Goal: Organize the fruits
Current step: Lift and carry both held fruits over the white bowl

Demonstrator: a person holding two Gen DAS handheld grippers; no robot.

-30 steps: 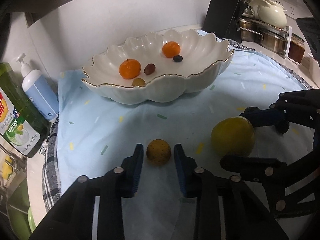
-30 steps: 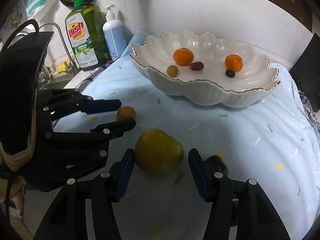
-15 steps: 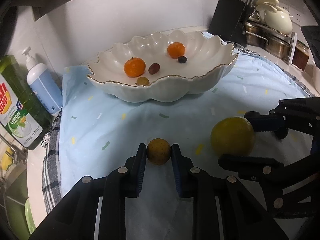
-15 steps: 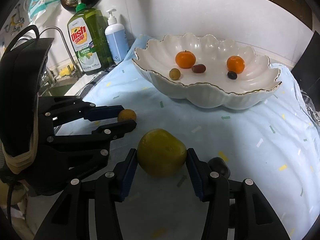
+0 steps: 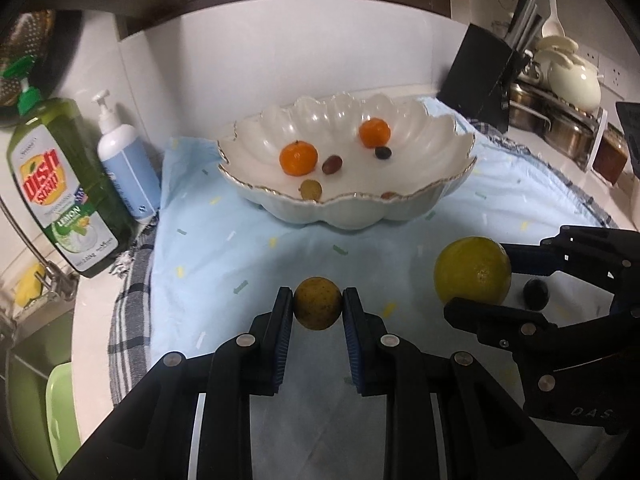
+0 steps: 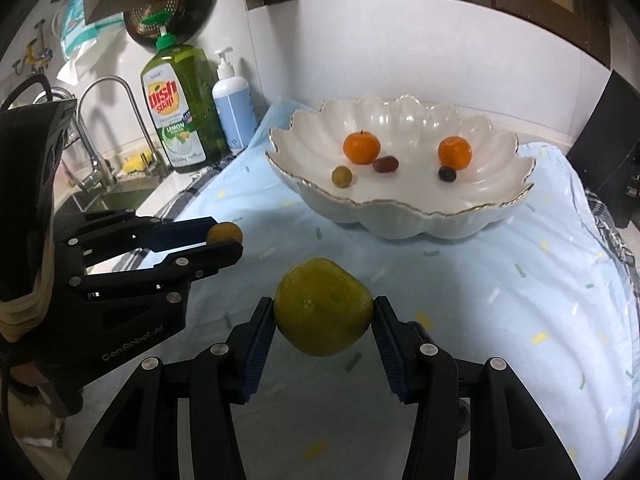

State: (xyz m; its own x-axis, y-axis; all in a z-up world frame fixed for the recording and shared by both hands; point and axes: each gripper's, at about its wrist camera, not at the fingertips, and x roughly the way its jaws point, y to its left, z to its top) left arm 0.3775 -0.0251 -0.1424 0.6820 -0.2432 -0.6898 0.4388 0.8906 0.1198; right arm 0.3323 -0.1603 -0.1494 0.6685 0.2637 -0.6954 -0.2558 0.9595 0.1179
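My left gripper (image 5: 318,304) is shut on a small speckled yellow-brown fruit (image 5: 318,303), held a little above the light blue cloth (image 5: 248,256). The same fruit (image 6: 225,233) shows between the left gripper's fingers in the right wrist view. My right gripper (image 6: 324,312) is shut on a large yellow-green citrus (image 6: 322,306), also lifted off the cloth; from the left it appears as the citrus (image 5: 473,271). Beyond both stands a white scalloped bowl (image 5: 440,192), (image 6: 400,220) holding two mandarins (image 5: 298,158), a red grape, a dark berry and a small greenish fruit.
A dark berry (image 5: 536,294) lies on the cloth under the right gripper. Green dish soap (image 6: 178,108) and a blue pump bottle (image 6: 234,106) stand left by the sink tap (image 6: 100,136). A black knife block (image 5: 480,80) and pots are at the right.
Both grippers closed onto their fruits. The left one then rose with the small fruit and rolled slightly; the right one lifted the citrus a little, so the bowl looks farther off.
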